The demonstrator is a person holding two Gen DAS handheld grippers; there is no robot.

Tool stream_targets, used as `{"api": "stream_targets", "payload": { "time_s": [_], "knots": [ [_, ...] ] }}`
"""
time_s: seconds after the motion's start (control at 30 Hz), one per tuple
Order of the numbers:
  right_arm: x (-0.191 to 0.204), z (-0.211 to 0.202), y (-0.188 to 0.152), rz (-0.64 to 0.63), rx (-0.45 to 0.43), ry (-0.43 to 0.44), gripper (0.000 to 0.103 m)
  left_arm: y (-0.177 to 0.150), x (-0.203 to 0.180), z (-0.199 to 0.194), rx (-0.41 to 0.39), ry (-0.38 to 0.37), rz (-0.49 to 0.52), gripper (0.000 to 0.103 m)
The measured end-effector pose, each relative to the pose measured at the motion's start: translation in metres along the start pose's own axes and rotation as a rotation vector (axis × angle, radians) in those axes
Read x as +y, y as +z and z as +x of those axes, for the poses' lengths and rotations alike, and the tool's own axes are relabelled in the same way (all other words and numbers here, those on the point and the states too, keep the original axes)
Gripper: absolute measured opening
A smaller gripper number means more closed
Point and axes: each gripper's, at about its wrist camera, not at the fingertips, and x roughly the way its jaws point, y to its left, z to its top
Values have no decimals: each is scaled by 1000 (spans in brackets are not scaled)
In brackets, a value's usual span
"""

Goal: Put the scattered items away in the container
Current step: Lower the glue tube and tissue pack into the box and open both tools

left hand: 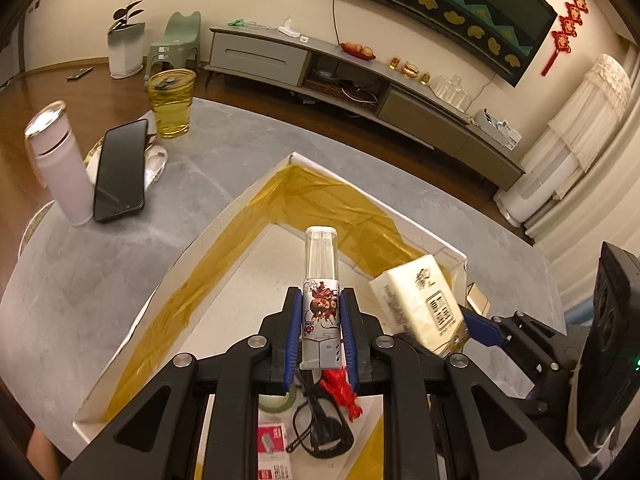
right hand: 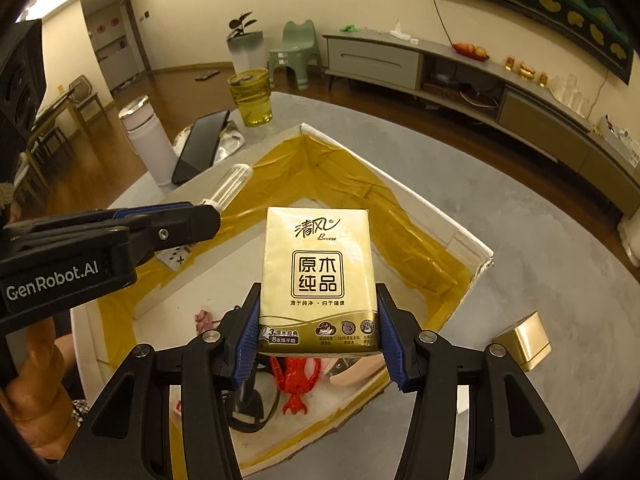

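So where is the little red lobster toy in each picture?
Left wrist view: the red lobster toy lies low in the middle, inside the white box, just under the left gripper.
Right wrist view: it lies low in the middle, under the tissue pack.
Shared landmark: the black cable beside it.

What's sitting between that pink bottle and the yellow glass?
A black phone, propped against the pink bottle, with crumpled foil behind it before the yellow glass. Left wrist view.
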Motion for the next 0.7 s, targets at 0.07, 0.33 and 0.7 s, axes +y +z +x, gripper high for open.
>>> {"api": "stream_targets", "payload": {
  "time_s": [0.07,0.33,0.7],
  "knots": [
    [-1,6,3,-12,12,-9,55,5,-3,9,23,2,5,20],
    [-9,26,10,-28,60,-29,55,14,2,46,111,11,-22,20],
    [-22,33,7,-11,69,-13,56,11,11,77,181,10,-89,52]
  ]
}}
